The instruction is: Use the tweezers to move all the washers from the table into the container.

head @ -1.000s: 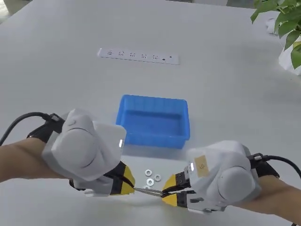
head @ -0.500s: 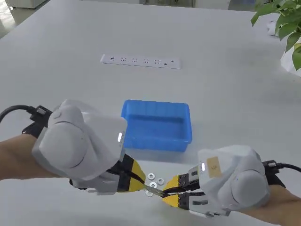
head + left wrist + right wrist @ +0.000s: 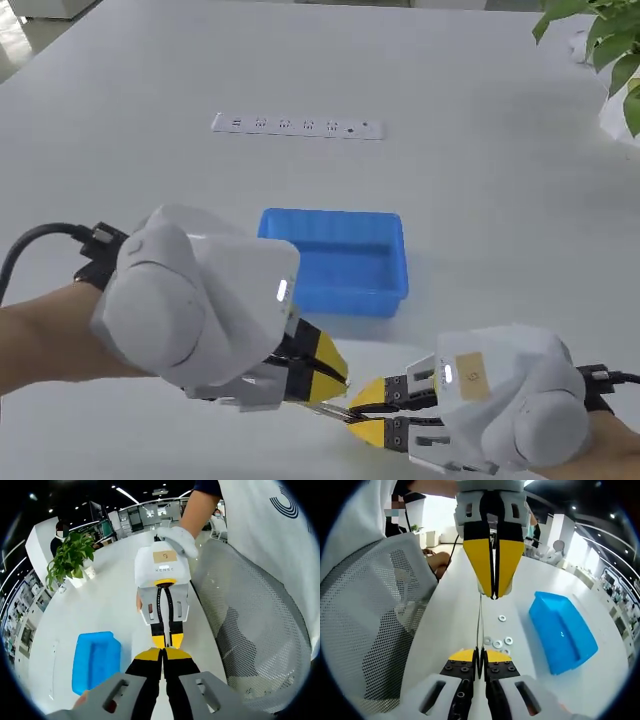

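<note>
Thin metal tweezers point(image 3: 480, 625) run between the two grippers, which face each other tip to tip. My left gripper point(image 3: 340, 384) is shut on one end of them. At the other end my right gripper point(image 3: 354, 413) is shut too. Several small silver washers point(image 3: 497, 643) lie on the white table just beside the tweezers, one more washer point(image 3: 502, 618) a little farther off. The blue container point(image 3: 335, 260) stands open beyond the grippers, also seen as the blue container point(image 3: 562, 632). In the head view the left gripper covers the washers.
A white power strip point(image 3: 297, 126) lies far back on the table point(image 3: 480, 180). A potted plant point(image 3: 610, 50) stands at the back right corner. A mesh chair point(image 3: 245, 630) and a person's body are close behind the table's near edge.
The left gripper has slid right and closer to the right gripper, and now covers the washers in the head view. The head camera has shifted a little.
</note>
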